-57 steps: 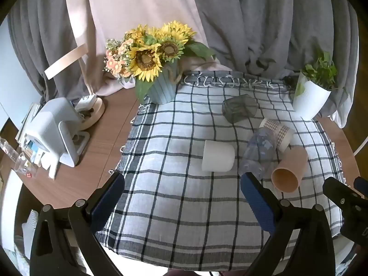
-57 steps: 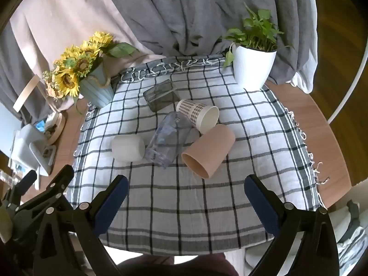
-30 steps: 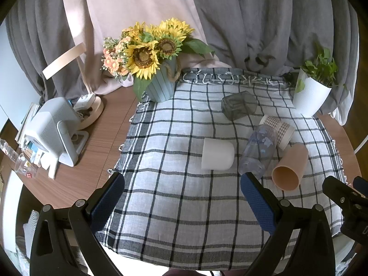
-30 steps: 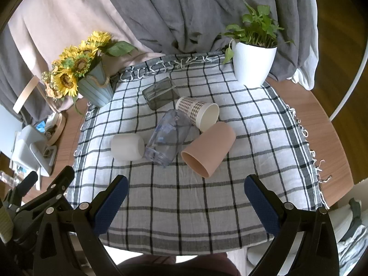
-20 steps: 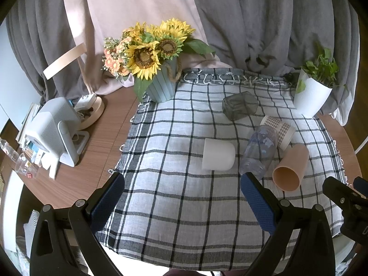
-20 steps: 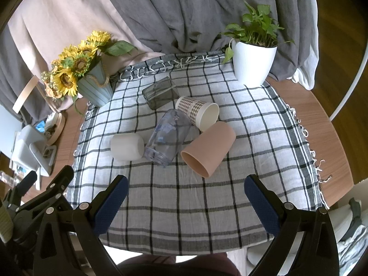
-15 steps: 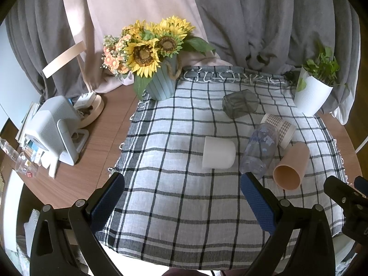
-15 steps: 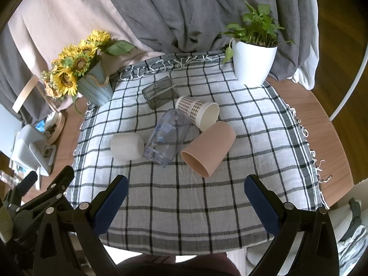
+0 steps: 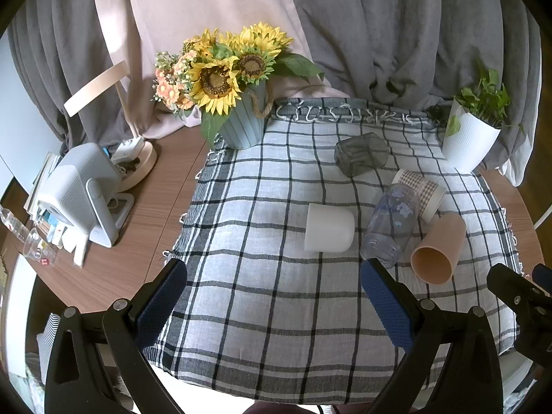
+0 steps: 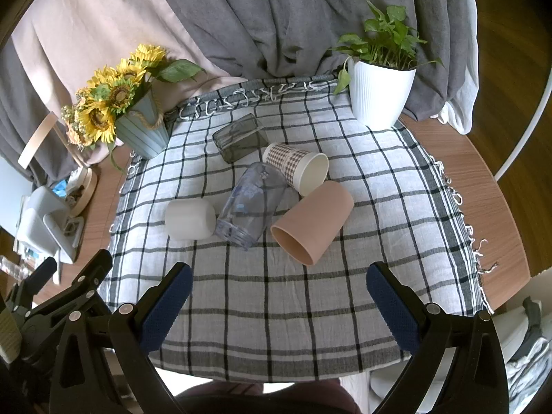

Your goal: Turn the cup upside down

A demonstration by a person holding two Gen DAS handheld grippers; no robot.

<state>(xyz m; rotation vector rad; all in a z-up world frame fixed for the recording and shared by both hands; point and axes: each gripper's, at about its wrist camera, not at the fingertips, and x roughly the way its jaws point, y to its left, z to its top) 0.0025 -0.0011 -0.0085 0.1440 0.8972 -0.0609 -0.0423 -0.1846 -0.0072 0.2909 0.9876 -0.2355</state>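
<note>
Nothing is flipped yet. Five cups lie on their sides mid-frame on the checked cloth (image 10: 310,296) covering the counter: white cup (image 10: 189,219), clear tumbler (image 10: 252,203), pink cup (image 10: 312,220), checked paper cup (image 10: 296,167), grey glass (image 10: 239,137). Left tongs (image 9: 272,296) and right tongs (image 10: 276,296) hover released, empty, at lower frame.

Woven checked cloth (image 10: 310,293) covers a matt wood-grain table (image 10: 483,179).

Round wooden table against draped curtains

Grey curtains (image 10: 310,17) and a pale pink drape (image 9: 193,10) hang at twelve o'clock behind the wooden table (image 9: 114,248); a checked cloth (image 10: 276,293) covers its middle, and dark wood floor (image 10: 510,34) shows at two o'clock.
</note>
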